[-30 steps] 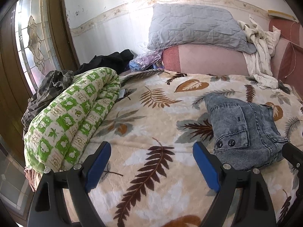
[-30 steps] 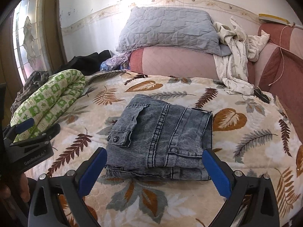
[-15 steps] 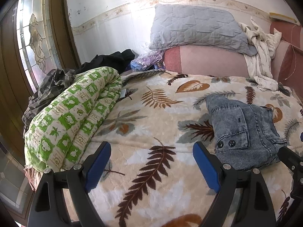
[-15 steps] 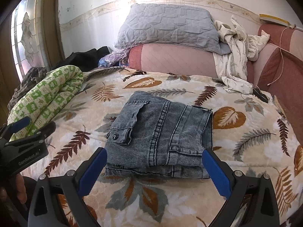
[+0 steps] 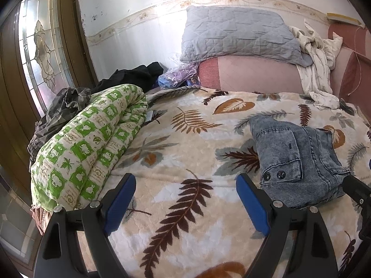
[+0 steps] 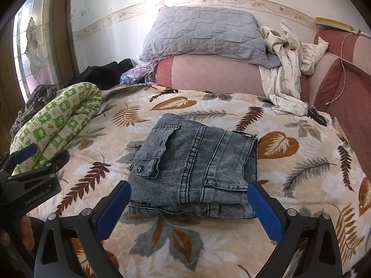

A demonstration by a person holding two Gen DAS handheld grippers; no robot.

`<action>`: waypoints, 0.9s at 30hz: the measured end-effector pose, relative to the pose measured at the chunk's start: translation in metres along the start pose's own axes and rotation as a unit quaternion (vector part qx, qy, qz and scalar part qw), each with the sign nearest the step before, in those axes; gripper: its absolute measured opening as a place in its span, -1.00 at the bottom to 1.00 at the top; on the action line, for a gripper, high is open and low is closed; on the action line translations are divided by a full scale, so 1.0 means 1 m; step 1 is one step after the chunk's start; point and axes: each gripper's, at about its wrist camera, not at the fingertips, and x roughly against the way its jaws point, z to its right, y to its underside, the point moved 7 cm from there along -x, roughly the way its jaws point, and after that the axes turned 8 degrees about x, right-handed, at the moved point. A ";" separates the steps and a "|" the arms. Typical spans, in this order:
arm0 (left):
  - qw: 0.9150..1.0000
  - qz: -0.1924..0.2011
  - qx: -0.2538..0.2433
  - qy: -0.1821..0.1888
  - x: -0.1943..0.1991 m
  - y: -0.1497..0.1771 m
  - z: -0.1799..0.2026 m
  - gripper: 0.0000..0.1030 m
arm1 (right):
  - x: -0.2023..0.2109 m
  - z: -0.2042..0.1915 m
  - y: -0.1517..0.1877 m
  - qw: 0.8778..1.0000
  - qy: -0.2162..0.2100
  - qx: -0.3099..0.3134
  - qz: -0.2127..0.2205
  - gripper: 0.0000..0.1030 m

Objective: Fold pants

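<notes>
The grey-blue denim pants [image 6: 194,164] lie folded into a compact stack on the leaf-patterned blanket [image 6: 301,185]. In the left wrist view the pants [image 5: 299,159] lie at the right. My right gripper [image 6: 189,208] is open and empty, its blue pads just in front of the stack's near edge, one at each corner. My left gripper [image 5: 186,199] is open and empty over bare blanket [image 5: 176,143], left of the pants. It also shows at the left edge of the right wrist view [image 6: 30,178].
A rolled green-and-white quilt [image 5: 90,148] lies along the bed's left side, with dark clothes [image 5: 136,76] behind it. A grey pillow [image 6: 204,34] and a white garment [image 6: 287,69] sit on the pink headboard cushion [image 6: 213,74]. A stained-glass door [image 5: 39,46] stands at the left.
Both grippers have drifted slightly; the view shifts a little. The pants have not moved, and both grippers stay open.
</notes>
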 end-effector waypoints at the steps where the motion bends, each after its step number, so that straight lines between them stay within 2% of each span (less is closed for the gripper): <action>1: 1.000 -0.001 0.000 0.000 0.000 0.000 0.000 0.72 | 0.000 0.000 0.000 1.000 0.001 0.000 0.000 0.98; 27: 1.000 -0.018 0.002 0.005 -0.010 0.007 -0.003 0.72 | -0.004 0.004 0.004 1.000 0.000 -0.008 -0.005 0.98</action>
